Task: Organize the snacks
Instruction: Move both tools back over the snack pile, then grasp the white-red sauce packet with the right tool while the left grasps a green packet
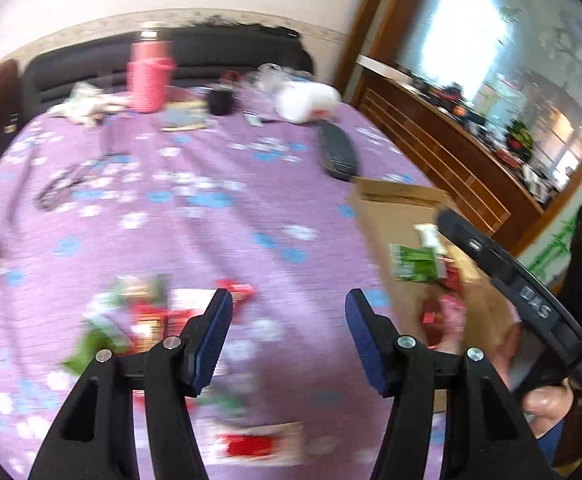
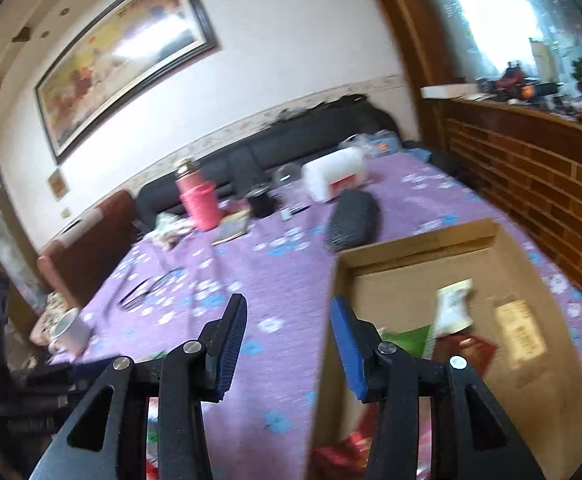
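Observation:
Loose snack packets (image 1: 143, 316), red, green and white, lie blurred on the purple flowered tablecloth (image 1: 195, 216), and another red-and-white packet (image 1: 259, 444) lies nearer me. My left gripper (image 1: 289, 296) hovers over the cloth just right of them, open, with nothing between its blue pads. A cardboard box (image 2: 419, 244) stands on the table's right side. It holds a white packet (image 2: 453, 308), a green one (image 2: 407, 338) and a red one (image 2: 479, 350). My right gripper (image 2: 287, 300) hangs open over the box's left wall, also with nothing in it.
At the table's far end stand a pink flask (image 1: 149, 76), a black cup (image 1: 221, 98) and a white canister (image 1: 307, 100) on its side. A black case (image 1: 337, 152) lies beyond the box, spectacles (image 1: 67, 180) left of centre, a white mug (image 2: 71, 330) at the left edge. A wooden counter (image 2: 531, 184) runs along the right.

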A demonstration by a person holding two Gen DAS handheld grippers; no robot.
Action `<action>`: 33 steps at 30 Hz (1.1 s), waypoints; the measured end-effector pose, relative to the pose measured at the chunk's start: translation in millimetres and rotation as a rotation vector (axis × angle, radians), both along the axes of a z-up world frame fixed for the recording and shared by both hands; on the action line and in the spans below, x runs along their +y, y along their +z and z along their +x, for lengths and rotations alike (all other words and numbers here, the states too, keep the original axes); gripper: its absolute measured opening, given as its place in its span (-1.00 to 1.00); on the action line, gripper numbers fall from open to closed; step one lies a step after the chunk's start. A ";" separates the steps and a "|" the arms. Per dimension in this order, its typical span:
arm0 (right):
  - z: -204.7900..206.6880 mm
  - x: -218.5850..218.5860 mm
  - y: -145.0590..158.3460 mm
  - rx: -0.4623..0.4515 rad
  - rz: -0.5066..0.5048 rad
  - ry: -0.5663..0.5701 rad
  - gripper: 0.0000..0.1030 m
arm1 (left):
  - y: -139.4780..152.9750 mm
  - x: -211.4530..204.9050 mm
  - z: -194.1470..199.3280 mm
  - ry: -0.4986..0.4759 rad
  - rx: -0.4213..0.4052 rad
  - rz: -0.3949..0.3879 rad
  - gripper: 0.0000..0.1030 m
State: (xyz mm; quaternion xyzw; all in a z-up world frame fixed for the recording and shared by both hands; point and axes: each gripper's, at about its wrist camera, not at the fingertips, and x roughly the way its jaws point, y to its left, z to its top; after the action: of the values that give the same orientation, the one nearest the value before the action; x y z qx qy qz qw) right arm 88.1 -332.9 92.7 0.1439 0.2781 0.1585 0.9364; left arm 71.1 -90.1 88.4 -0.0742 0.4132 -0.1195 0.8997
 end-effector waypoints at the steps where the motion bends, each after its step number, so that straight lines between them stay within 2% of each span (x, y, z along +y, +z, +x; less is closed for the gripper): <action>1: -1.1 6.1 -1.2 0.000 -0.002 0.023 -0.09 | 0.3 14.6 -0.8 0.023 -0.005 0.013 0.20; 3: -4.0 19.5 -3.2 -0.004 -0.019 0.070 -0.08 | -0.8 41.2 -3.1 0.081 -0.018 0.047 0.36; 5: -8.7 38.8 -6.5 -0.004 -0.052 0.153 -0.08 | -6.7 70.6 -5.7 0.138 -0.024 0.075 0.38; 7: -12.0 59.5 -13.9 0.032 -0.054 0.260 0.00 | -17.9 91.8 -3.1 0.153 0.017 0.095 0.38; 9: -14.9 81.6 -23.2 0.097 -0.051 0.401 0.00 | -27.3 102.6 -2.5 0.138 0.042 0.082 0.38; 11: -21.5 102.8 -30.3 0.113 -0.091 0.496 0.00 | -37.6 106.9 0.5 0.098 0.071 0.059 0.38; 14: -30.3 129.9 -44.0 0.148 -0.167 0.612 0.01 | -50.2 100.7 4.5 0.062 0.096 0.101 0.38; 18: -30.6 145.5 -64.3 0.203 -0.226 0.661 0.01 | -64.7 89.3 8.6 0.033 0.124 0.177 0.38; 21: -29.9 147.2 -72.7 0.234 -0.233 0.687 0.03 | -74.4 90.7 10.8 0.025 0.150 0.178 0.38; 22: -30.3 147.6 -73.9 0.243 -0.230 0.705 0.11 | -75.5 92.3 11.7 0.025 0.152 0.176 0.37; 23: -30.8 147.4 -74.2 0.246 -0.231 0.713 0.15 | -75.5 93.3 12.0 0.029 0.146 0.179 0.28; 24: -33.5 149.9 -74.4 0.243 -0.242 0.714 0.19 | -75.4 94.3 12.7 0.036 0.139 0.185 0.08; 26: -37.0 153.7 -78.0 0.243 -0.280 0.708 0.22 | -75.0 98.1 13.2 0.055 0.131 0.193 -0.12; 29: -45.3 159.4 -80.4 0.213 -0.339 0.716 0.22 | -74.9 103.6 14.6 0.075 0.124 0.176 -0.19; 30: -49.5 161.9 -79.6 0.195 -0.358 0.730 0.10 | -75.1 103.2 14.6 0.080 0.119 0.187 -0.19; 31: -54.2 165.8 -80.0 0.181 -0.376 0.752 -0.11 | -75.2 102.7 15.5 0.083 0.116 0.197 -0.19; 33: -65.3 172.5 -80.3 0.142 -0.424 0.785 -0.30 | -75.7 101.1 16.6 0.086 0.108 0.218 -0.18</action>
State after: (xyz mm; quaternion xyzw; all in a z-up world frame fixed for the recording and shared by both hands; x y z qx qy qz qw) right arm 22.8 -160.4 12.5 -0.1572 0.4014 0.4309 0.7928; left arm 87.7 11.1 12.7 0.0000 0.4682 -0.0308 0.8831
